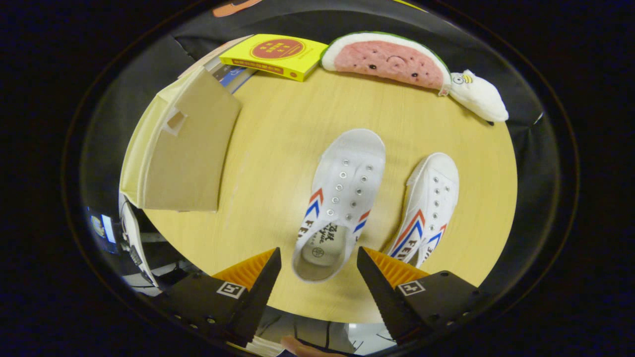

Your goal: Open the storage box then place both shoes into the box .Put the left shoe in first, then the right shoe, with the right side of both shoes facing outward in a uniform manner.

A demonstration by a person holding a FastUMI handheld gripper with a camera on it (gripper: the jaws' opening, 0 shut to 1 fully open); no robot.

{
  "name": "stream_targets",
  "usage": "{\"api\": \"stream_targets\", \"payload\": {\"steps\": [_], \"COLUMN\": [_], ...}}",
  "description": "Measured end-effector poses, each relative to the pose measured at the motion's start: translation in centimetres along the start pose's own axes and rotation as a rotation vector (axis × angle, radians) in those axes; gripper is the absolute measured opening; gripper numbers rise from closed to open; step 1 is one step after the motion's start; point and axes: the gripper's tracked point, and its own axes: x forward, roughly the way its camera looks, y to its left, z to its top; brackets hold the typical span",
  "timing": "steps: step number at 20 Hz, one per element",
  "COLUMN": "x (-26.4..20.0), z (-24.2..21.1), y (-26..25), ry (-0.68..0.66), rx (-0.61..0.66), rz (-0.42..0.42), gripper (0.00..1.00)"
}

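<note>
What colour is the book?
Yellow with a red circle, seen in the gripper view; the claw is open.

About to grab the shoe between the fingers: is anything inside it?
Inside the white canvas shoe only a printed insole shows at the heel; the toe is covered. The open tool straddles its heel.

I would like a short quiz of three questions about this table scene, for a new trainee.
1. True or false: the gripper has its fingers closed on a shoe.
2. Which shoe has its heel between the fingers: A) the left shoe, B) the right shoe?
3. Fill in: the watermelon plush lies beside the yellow ____ at the far edge of the round wooden table.

Key: 1 false, the fingers are open and apart from the shoe. 2 A. 3 book.
</note>
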Motion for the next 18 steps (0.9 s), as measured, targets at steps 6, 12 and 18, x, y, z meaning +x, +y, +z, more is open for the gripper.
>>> {"api": "stream_targets", "payload": {"steps": [6,12,18], "x": [3.9,6.8,7.0], "z": [2.1,3.1,3.3], "y": [-3.3,-3.6,-2.8], "ry": [0.013,0.06,0.118], "rx": [0.022,0.047,0.07], "rz": [-0.054,0.005,0.182], "gripper": [0.86,0.62,0.27]}}
